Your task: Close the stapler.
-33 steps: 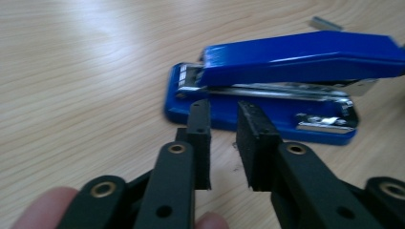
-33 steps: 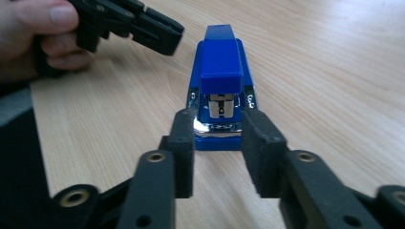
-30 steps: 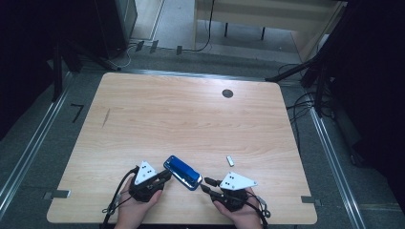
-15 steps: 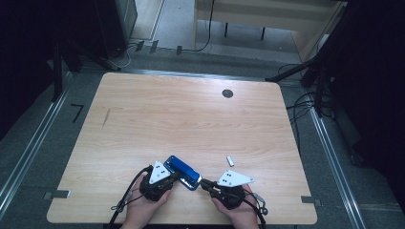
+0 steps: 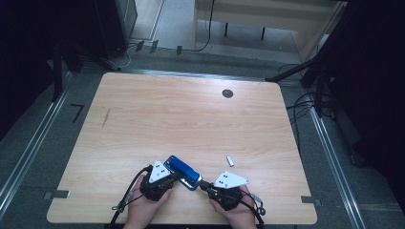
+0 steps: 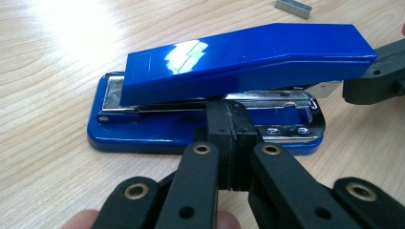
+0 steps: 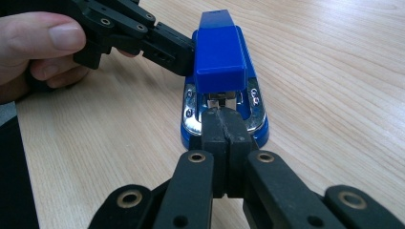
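Stapler [image 5: 182, 171] sits near the bottom edge of the table [image 5: 191, 119] in the high view, a bit left of centre in the frame, lying on a diagonal with its blue top catching the light. Both grippers are right up against it.

Left gripper [image 5: 173, 177] comes in from the lower left of that frame, held by the person's left hand [image 5: 143, 207]. In the left gripper view its jaws are pressed flat together, nothing between them, and the closed tip [image 6: 228, 114] pokes at the long side of the stapler [image 6: 229, 81], right where the blue arm stands tilted up over the shiny metal rail. Looks like it's touching the side, but the jaws aren't clamped on anything.

Right gripper [image 5: 203, 185] comes from the lower right, in the right hand [image 5: 239, 214]. Its jaws have just been closing and now sit fully together with nothing between them. In the right gripper view the shut tip [image 7: 222, 121] is at the stapler's front end [image 7: 219, 52], just under the blue nose, against the base by the chrome plate. Can't tell for sure if it's actually touching.

Small strip of staples [image 5: 230, 161] lies on the wood up and to the right of the stapler, clear of everything.
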`<action>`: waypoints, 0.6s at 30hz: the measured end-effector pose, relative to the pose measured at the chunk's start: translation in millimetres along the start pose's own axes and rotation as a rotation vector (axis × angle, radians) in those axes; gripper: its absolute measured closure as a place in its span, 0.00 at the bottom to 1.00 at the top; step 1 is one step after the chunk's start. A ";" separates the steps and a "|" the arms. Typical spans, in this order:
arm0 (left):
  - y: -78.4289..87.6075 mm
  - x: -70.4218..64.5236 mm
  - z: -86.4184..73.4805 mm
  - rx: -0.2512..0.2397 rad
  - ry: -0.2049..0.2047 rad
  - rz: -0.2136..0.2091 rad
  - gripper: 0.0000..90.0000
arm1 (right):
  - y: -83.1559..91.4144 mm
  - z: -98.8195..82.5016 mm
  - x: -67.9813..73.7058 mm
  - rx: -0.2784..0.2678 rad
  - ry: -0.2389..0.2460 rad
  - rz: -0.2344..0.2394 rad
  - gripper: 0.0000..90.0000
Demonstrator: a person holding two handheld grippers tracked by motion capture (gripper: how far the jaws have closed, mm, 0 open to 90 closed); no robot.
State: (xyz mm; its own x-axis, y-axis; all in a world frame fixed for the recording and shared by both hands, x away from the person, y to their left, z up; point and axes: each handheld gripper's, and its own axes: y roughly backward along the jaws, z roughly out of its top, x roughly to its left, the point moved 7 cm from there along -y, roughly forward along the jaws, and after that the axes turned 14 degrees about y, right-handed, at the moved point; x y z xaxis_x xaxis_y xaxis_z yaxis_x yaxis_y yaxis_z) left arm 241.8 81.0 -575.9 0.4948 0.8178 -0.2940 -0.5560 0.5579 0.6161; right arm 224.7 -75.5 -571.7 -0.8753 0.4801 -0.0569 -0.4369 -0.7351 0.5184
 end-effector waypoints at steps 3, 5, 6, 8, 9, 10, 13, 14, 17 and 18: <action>0.1 0.6 0.2 0.001 0.005 -0.003 1.00 | -1.5 -0.2 -0.1 0.006 -0.005 -0.001 1.00; 0.0 0.9 0.4 0.000 0.007 -0.002 1.00 | -2.7 -0.2 -0.5 0.004 -0.012 -0.002 1.00; 0.1 1.0 0.4 0.002 0.005 0.001 1.00 | -3.3 -0.4 -0.8 0.003 -0.015 -0.004 1.00; -0.1 0.9 0.5 0.000 0.003 0.001 1.00 | -4.3 -1.0 -0.9 0.006 -0.014 -0.003 1.00; -0.1 1.1 0.6 0.000 0.004 0.000 1.00 | -4.6 -0.9 -0.7 0.004 -0.016 0.000 1.00; 0.0 1.3 0.6 0.003 0.005 -0.002 1.00 | -4.8 -0.7 -0.6 0.002 -0.018 -0.001 1.00; 0.0 1.6 0.7 0.004 0.008 -0.005 1.00 | -4.8 -0.7 -0.6 0.000 -0.021 -0.003 1.00; 0.0 1.4 0.6 0.003 0.005 -0.002 1.00 | -5.0 -1.4 -0.2 0.004 -0.023 0.001 1.00; -0.1 1.2 0.6 0.001 0.002 -0.002 1.00 | -5.2 -1.7 0.9 0.005 -0.027 0.005 1.00; -0.1 1.3 0.7 0.001 0.001 -0.002 1.00 | -5.4 -1.4 1.3 0.004 -0.027 0.007 1.00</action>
State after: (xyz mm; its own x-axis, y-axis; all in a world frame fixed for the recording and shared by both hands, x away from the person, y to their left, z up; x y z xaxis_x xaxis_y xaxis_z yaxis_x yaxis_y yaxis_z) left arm 242.9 82.0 -575.9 0.4950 0.8168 -0.2963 -0.5542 0.5594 0.6164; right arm 225.6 -71.6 -575.8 -0.8723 0.4880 -0.0308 -0.4302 -0.7362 0.5224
